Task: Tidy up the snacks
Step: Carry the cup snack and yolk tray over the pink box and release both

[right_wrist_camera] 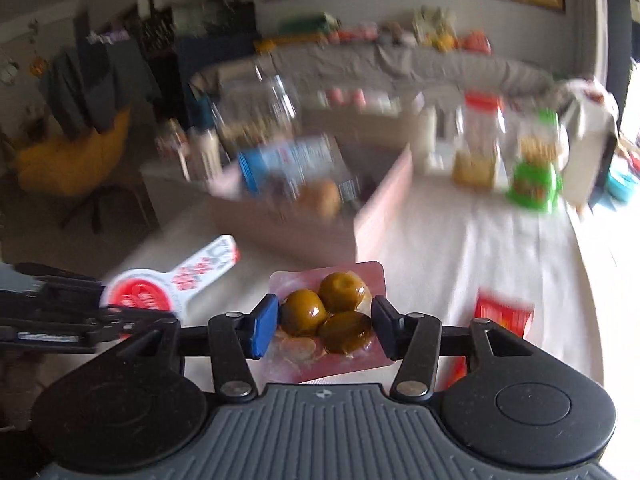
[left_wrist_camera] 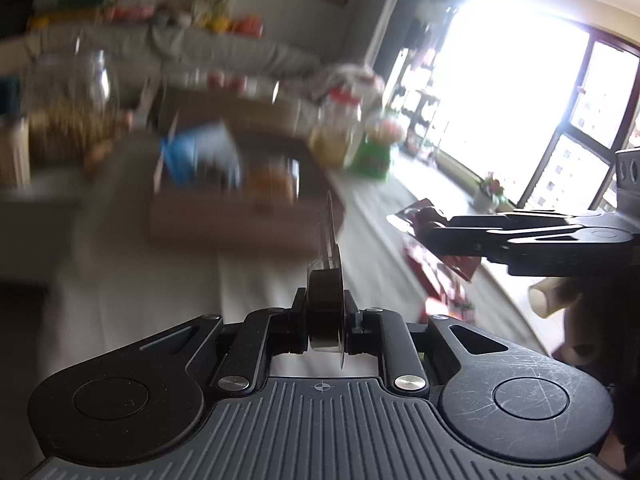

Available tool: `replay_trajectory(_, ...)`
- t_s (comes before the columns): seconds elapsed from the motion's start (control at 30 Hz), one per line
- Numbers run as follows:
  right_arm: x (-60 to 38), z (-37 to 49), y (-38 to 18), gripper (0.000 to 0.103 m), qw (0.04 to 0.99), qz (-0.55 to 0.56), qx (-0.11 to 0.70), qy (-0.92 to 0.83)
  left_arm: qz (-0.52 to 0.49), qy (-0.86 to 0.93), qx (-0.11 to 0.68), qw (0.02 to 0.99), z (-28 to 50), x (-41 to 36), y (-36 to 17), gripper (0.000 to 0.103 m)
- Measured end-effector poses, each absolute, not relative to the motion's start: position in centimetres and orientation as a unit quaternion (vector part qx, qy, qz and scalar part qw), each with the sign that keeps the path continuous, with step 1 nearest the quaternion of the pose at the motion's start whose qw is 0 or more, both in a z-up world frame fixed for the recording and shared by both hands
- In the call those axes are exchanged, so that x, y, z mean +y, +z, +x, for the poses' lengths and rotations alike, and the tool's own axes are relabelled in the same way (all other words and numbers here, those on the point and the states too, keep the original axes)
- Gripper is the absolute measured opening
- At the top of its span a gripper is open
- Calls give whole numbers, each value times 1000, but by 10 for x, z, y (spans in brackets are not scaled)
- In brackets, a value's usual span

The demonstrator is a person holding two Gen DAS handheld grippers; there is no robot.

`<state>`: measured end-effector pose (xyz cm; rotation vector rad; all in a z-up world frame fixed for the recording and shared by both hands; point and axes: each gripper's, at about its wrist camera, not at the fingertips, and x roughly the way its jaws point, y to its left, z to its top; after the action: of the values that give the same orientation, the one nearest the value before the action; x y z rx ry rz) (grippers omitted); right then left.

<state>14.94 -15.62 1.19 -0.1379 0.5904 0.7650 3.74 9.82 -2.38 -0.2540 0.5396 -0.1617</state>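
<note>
Between the two fingers of the right gripper (right_wrist_camera: 325, 330), a clear pack of glazed brown balls (right_wrist_camera: 326, 316) sits clamped from both sides, the blue pad pressing its left edge and the black pad its right; three round pieces show through the film. Off to the left of that view the left gripper (right_wrist_camera: 102, 314) reaches in, closed on a small sealed cup (right_wrist_camera: 138, 294) with a red and white lid whose long tab sticks out towards the box. From the left wrist view the same cup (left_wrist_camera: 326, 312) is seen edge-on, squeezed upright between the nearly closed fingers, its thin lid standing above them. At the right of that view the right gripper (left_wrist_camera: 434, 236) holds its pack, seen there as a dark red wrapper.

Beyond both grippers lies a table with a white cloth (right_wrist_camera: 460, 240). On it stands an open cardboard box (right_wrist_camera: 304, 220), blurred, with a blue and white packet (right_wrist_camera: 288, 164) and something round and brown inside. To the right of the box are a clear jar with a red lid (right_wrist_camera: 478, 140) and a green tub (right_wrist_camera: 534, 184). A red packet (right_wrist_camera: 504, 314) lies flat on the cloth, just right of the right gripper. A large glass jar (left_wrist_camera: 70, 116) stands left of the box
</note>
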Motion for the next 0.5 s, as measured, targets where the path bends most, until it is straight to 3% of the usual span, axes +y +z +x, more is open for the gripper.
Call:
replay_trajectory(0.23, -113, 218, 97, 51, 896, -25, 243, 371, -102, -76, 216, 968, 126, 122, 45, 19)
replay_trajectory(0.5, -47, 322, 71, 51, 896, -28, 306, 321, -146, -96, 318, 932, 258, 139, -13, 20)
